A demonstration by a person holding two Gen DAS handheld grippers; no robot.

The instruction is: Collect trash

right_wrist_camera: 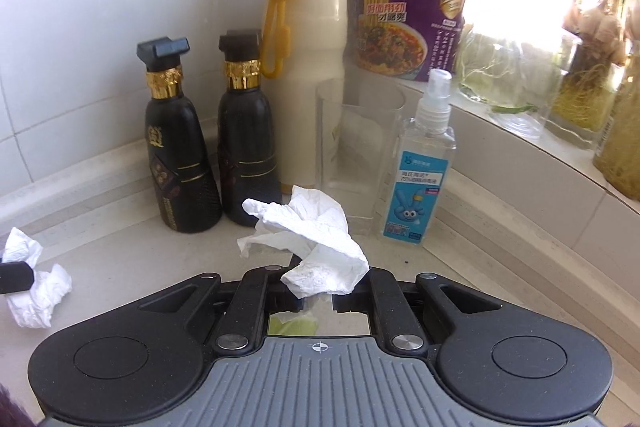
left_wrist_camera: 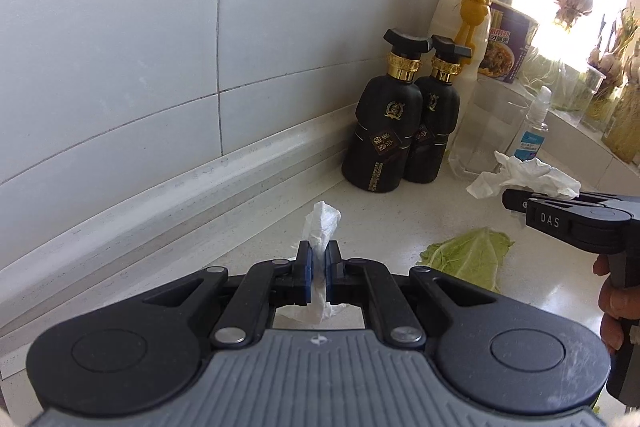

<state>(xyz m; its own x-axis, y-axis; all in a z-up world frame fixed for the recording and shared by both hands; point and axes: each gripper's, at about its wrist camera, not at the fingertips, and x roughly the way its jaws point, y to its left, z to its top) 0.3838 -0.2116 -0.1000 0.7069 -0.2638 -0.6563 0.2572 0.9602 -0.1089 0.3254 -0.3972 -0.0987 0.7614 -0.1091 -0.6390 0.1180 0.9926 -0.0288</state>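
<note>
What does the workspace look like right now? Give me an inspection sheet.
Surface: pale countertop, tiled wall behind.
Job's things: small tissue in the left gripper; large tissue in the right gripper; cabbage leaf loose on the counter.
Clutter: two black bottles, yellow-capped bottle, noodle cup, empty glass, spray bottle.
Grippers: both shut on tissue.
Cables: nothing seen.
Surroundings: bright windowsill with jars.

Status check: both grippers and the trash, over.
Left gripper shut on small tissue. Right gripper shut on large tissue. Cabbage leaf remains on counter.
</note>
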